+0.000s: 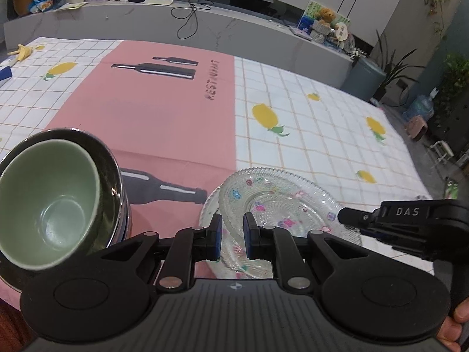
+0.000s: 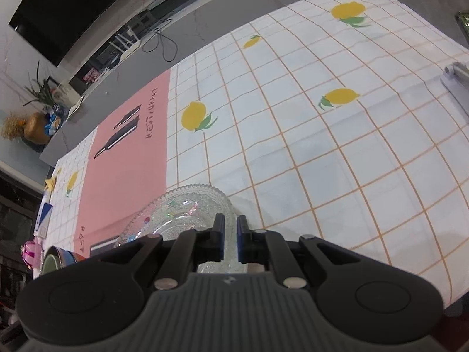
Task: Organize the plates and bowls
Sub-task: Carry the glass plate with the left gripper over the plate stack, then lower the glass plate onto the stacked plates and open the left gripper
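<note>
Two clear glass plates with coloured flower dots are stacked on the tablecloth: the upper plate (image 1: 281, 202) sits on the lower one (image 1: 209, 208). My left gripper (image 1: 233, 231) has its jaws narrowly apart around the upper plate's near rim. My right gripper (image 2: 230, 228) is shut on the right rim of the glass plate (image 2: 181, 214); it also shows in the left wrist view (image 1: 360, 217). A green bowl (image 1: 49, 202) sits tilted inside a dark metal bowl (image 1: 112, 176) at the left.
The table wears a checked lemon-print cloth (image 1: 307, 111) with a pink centre panel (image 1: 152, 117). A banana peel (image 1: 23, 51) lies at the far left corner. A white object (image 2: 457, 85) lies at the right edge. A pink item (image 2: 30, 250) sits left of the bowls.
</note>
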Demonstrator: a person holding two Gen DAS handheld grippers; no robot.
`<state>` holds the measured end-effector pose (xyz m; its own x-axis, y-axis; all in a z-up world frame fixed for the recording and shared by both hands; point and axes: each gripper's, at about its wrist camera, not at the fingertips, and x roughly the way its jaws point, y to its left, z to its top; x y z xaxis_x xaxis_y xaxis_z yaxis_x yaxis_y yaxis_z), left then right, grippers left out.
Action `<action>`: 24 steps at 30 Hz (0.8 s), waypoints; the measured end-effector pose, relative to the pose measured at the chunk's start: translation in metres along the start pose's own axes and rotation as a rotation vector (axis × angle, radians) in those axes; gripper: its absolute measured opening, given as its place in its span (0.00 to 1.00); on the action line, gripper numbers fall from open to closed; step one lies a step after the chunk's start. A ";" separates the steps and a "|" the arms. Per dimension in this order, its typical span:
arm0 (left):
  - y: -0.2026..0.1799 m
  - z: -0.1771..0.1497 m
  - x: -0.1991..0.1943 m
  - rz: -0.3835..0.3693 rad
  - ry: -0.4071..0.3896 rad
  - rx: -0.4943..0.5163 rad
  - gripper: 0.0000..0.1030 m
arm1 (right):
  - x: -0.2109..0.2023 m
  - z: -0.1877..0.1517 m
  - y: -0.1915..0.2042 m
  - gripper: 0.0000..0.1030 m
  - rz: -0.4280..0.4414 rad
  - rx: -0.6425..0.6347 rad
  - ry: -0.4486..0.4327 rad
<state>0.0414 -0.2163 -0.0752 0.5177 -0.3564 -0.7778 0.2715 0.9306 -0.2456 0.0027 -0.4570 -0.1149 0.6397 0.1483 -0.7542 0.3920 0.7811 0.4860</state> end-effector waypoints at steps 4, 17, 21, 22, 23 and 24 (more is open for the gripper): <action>-0.005 -0.006 0.005 0.047 -0.005 0.043 0.16 | 0.007 -0.004 0.002 0.06 -0.006 -0.026 0.000; -0.004 -0.014 0.014 0.087 0.039 0.051 0.16 | 0.012 -0.015 0.010 0.06 -0.045 -0.096 0.002; -0.001 -0.014 0.015 0.089 0.039 0.042 0.15 | 0.012 -0.016 0.014 0.06 -0.058 -0.124 0.002; -0.001 -0.014 0.014 0.088 0.036 0.040 0.15 | 0.012 -0.017 0.014 0.06 -0.062 -0.131 0.000; -0.001 -0.013 0.014 0.087 0.033 0.040 0.15 | 0.012 -0.018 0.015 0.06 -0.071 -0.142 -0.003; -0.001 -0.013 0.013 0.085 0.031 0.040 0.15 | 0.014 -0.019 0.017 0.06 -0.087 -0.159 0.000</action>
<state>0.0377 -0.2210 -0.0925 0.5154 -0.2726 -0.8124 0.2597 0.9532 -0.1551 0.0058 -0.4303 -0.1250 0.6078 0.0763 -0.7904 0.3363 0.8770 0.3432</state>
